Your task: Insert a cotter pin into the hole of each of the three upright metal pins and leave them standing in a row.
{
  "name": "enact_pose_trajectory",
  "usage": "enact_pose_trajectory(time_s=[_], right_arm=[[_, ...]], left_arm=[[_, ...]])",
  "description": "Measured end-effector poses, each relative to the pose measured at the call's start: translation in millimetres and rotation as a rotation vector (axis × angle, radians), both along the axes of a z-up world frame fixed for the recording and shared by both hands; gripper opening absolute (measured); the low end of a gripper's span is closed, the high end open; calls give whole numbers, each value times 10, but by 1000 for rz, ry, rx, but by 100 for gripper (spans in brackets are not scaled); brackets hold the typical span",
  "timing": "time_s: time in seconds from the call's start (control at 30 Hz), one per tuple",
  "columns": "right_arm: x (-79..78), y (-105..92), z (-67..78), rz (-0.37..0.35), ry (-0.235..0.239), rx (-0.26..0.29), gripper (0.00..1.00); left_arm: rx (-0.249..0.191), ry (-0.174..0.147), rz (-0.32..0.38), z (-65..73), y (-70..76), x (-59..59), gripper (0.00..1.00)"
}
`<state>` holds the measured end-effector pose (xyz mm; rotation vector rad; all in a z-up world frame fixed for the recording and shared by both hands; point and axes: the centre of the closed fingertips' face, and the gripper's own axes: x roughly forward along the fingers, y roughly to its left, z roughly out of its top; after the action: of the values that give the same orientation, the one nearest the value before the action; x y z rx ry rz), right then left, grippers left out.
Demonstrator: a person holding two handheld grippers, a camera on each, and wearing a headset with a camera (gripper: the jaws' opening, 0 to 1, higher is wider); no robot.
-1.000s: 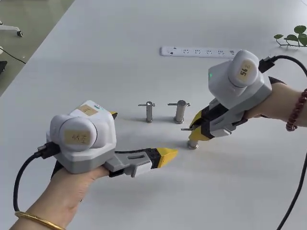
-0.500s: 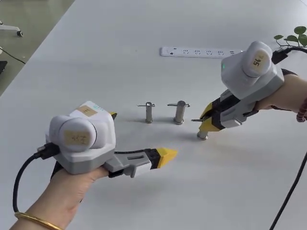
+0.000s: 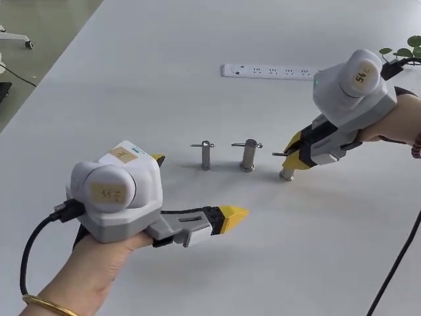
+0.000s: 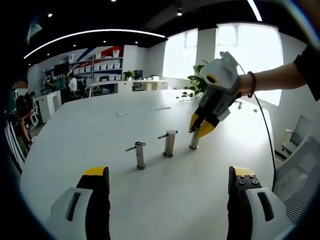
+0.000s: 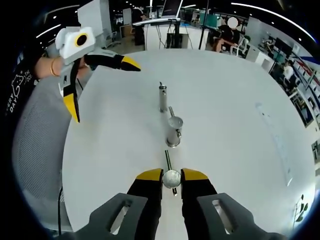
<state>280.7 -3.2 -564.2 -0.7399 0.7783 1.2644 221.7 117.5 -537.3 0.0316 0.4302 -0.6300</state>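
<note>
A: Right tongs, status?
B: Yellow-tipped right tongs [image 5: 171, 175] are pressed in on the round head of a short silver metal pin [image 3: 287, 172]. The pin is upright with its foot at the white surface [image 3: 131, 99]. Can't tell if it rests there or is only held. A thin wire cotter pin [image 3: 279, 154] sticks out sideways through its top, just beside the tips.
A: Other two?
B: The middle silver metal pin [image 3: 248, 156] is near the held one, and the end silver metal pin [image 3: 206, 155] is just past it. Both stand free on the surface, each with a cotter through the top. All three are roughly in line. The held one is at the right-hand end, slightly nearer the person.
A: Left?
B: Yellow-tipped left tongs [image 4: 168, 172] are spread wide and hover above the surface. They're on the person's side of the row, well apart from it, with the pins out in front of them.
A: Anything else on there?
B: A long white power strip [image 3: 270, 71] lies farther back, and a green leafy plant [image 3: 401, 51] sits at the far right edge.
</note>
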Motion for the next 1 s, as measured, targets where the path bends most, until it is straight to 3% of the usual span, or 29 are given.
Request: enact_pose_trajectory(time_s=[0.5,0.63,1.0], right_arm=[[163,-34,-16,-25,10,26,9],[157,-30,-17,38,8,6,9],[173,3,-14,60,4,18,9]], left_arm=[[-7,5,-10,-7,-28,-11,97],[-11,2,-21,-3,-56,-19,98],[4,8,-30,-32,-65,-26,98]])
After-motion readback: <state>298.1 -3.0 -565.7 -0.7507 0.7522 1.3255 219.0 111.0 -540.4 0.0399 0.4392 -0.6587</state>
